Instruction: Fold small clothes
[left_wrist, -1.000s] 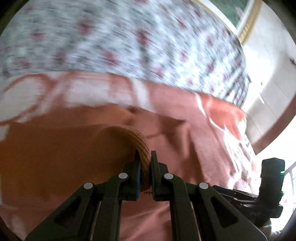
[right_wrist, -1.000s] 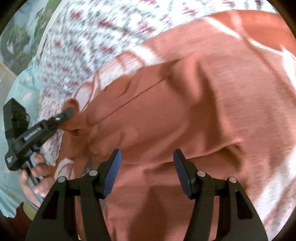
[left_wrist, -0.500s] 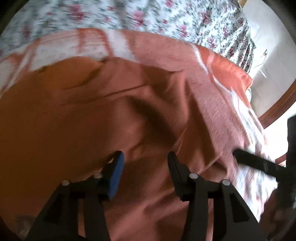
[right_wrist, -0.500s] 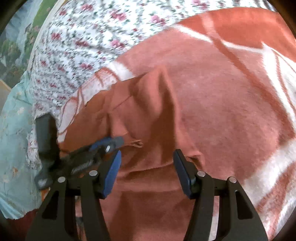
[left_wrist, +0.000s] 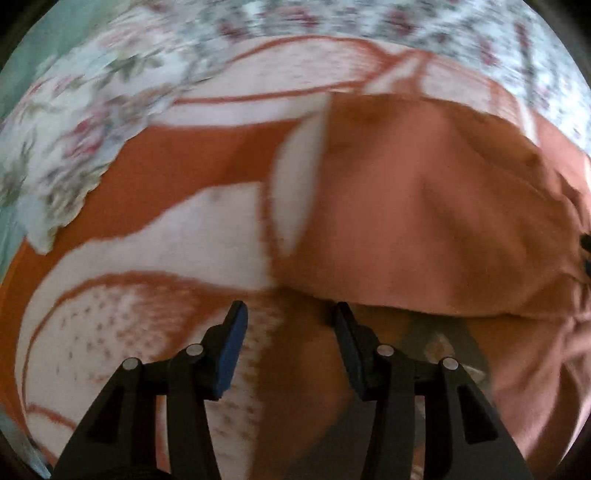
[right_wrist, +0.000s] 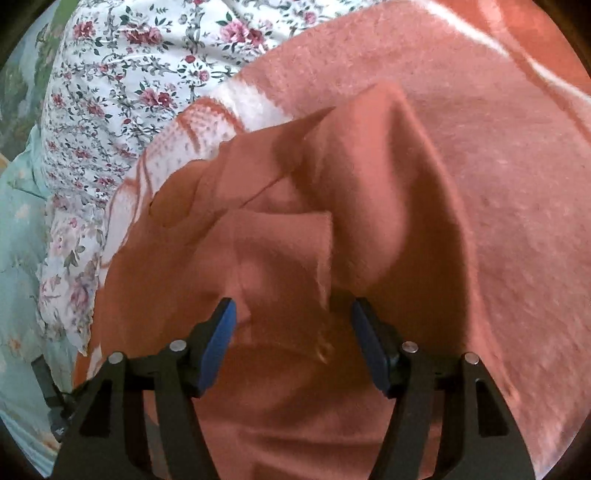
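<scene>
Hovering both tongs, left (left_wrist: 288, 317) and right (right_wrist: 293, 321), open and empty over the rumpled orange garment (right_wrist: 280, 236), mid-fold; next I need an edge.

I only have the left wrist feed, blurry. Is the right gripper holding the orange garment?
Observer: No. The right gripper is open, jaws spread above the orange garment with nothing pinched between them.
Operator: What does the cloth look like under it?
Observer: Rumpled. A loose flap with a squared edge lies between the right gripper's fingers, beside a raised ridge of fabric.
Operator: What's past the blanket on that side?
Observer: The orange and white blanket gives way to a floral sheet, sharp in the right wrist view.
Operator: And the left gripper?
Observer: The left gripper is open too, over the garment's edge.
</scene>
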